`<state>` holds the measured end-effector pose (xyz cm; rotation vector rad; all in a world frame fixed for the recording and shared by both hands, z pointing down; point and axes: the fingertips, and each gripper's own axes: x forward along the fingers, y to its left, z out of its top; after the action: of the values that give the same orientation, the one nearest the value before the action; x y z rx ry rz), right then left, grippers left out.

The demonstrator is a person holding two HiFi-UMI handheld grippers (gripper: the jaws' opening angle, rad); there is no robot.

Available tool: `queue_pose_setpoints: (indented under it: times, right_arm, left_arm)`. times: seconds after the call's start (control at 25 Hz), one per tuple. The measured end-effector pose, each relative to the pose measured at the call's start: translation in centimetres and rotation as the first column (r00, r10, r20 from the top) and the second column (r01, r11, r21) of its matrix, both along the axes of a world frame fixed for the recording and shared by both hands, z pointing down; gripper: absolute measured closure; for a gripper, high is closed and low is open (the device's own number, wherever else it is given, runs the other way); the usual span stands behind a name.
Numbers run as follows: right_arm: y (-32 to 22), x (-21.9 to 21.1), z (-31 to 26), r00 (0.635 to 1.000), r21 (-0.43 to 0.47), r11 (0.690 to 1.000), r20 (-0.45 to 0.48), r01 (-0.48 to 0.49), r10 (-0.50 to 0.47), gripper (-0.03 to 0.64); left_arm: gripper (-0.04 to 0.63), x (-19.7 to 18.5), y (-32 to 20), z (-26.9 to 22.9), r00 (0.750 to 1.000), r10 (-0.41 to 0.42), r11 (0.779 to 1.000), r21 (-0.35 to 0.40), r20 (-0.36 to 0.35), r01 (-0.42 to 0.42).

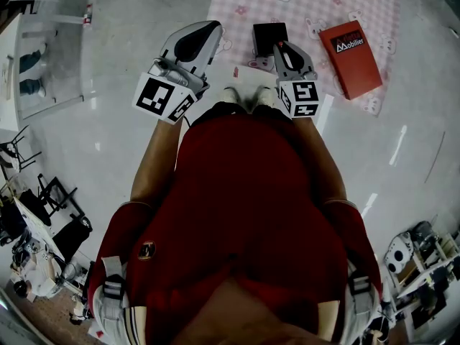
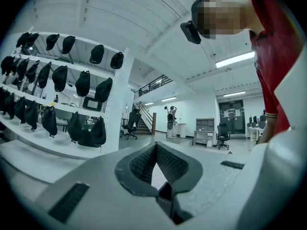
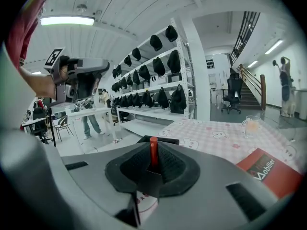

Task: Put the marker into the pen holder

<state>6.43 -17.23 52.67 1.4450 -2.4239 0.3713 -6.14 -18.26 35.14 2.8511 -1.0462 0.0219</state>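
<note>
Clamps red marker (image 3: 153, 150) upright in right gripper (image 1: 281, 47), aligned for straight insertion, just beside pen holder (image 1: 269, 37) at tablecloth's (image 1: 323, 6) near edge. Holds left gripper (image 2: 156, 147) aside, jaws together, empty, clear of the path.

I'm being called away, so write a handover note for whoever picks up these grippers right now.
The left hand-held gripper is shut and empty.
The right hand-held gripper is shut on the red marker.
The black pen holder sits on the checked mat, just ahead of the right hand-held gripper and beside a red book.
Done: marker picked up.
Left: bring it over the pen holder and drop it in.
</note>
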Motion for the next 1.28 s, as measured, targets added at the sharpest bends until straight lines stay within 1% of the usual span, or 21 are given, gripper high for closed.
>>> queue_pose_setpoints:
  times: [0.6,0.84,1.28]
  right_arm:
    - [0.5,0.6,0.9,0.997,-0.003,1.0,-0.072,-0.009,0.009,0.566]
    - [0.7,0.9,0.7,0.997,0.002,1.0,-0.082,-0.014,0.014,0.526]
    - [0.8,2.0,0.0,0.997,0.016,0.999,-0.069,-0.034,0.035,0.48]
  left_arm:
    - [0.588,0.1,0.7,0.3,1.0,0.018,1.0,-0.005,0.004,-0.018]
    - [0.588,0.5,0.9,0.4,1.0,0.025,1.0,-0.007,0.003,-0.025]
    - [0.589,1.1,1.3,0.7,0.999,0.033,0.999,-0.009,0.002,-0.033]
